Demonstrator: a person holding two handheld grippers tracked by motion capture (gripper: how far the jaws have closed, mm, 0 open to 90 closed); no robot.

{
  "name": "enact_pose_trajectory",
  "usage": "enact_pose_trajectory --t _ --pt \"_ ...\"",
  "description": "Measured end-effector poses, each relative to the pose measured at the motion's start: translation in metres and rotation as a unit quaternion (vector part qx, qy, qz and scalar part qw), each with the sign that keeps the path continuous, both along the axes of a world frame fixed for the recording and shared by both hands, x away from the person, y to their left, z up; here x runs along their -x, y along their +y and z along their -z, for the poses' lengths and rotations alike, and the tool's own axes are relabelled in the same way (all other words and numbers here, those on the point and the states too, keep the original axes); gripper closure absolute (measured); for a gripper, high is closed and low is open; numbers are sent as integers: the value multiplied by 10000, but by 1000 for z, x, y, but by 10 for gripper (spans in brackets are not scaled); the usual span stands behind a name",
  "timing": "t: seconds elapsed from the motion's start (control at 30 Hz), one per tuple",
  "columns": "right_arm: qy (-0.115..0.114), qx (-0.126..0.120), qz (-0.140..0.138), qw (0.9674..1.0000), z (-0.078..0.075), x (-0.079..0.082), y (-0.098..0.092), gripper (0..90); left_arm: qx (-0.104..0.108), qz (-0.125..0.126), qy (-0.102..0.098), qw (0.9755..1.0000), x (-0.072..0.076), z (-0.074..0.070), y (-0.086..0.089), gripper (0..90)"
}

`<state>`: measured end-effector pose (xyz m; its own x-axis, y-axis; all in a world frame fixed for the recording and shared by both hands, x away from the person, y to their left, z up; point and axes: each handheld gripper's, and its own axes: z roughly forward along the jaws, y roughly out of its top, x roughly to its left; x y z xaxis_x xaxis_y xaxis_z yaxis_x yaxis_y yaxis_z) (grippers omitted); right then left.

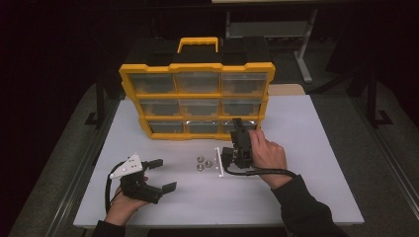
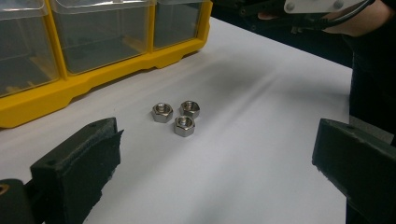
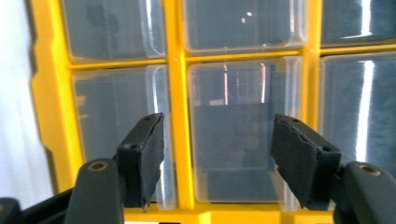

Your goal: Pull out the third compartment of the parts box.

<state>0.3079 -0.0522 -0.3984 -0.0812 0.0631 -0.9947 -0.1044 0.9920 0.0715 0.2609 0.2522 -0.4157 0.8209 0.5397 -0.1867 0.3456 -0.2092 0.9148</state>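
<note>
Right tongs [image 1: 237, 123] half-open, empty, seemingly at organizer [image 1: 196, 98] drawer; left tongs [image 1: 160, 174] wide, resting.

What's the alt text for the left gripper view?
Three steel hex nuts sit clustered on a white table, between two open black fingers in the foreground. A yellow organizer with clear drawers stands behind them.
</note>
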Motion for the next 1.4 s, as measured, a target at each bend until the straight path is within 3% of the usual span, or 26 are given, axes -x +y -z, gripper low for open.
enact_pose_trajectory --t 0.53,1.0,1.1,1.23,1.4 --pt "-364 32 306 9989 -5 -4 -3 485 31 -11 36 10000 1 0 1 6" --pt "-641 -25 362 9973 -17 -8 -2 497 70 -27 70 9999 1 0 0 6" --pt "-612 -45 359 9975 -20 -8 -1 496 52 -25 54 10000 1 -1 0 6" --pt "-777 8 313 9965 -27 -9 1 496 11 -8 30 10000 1 0 0 5" --pt "-953 -150 447 9943 -33 -10 1 499 44 -18 53 10000 1 0 0 5"
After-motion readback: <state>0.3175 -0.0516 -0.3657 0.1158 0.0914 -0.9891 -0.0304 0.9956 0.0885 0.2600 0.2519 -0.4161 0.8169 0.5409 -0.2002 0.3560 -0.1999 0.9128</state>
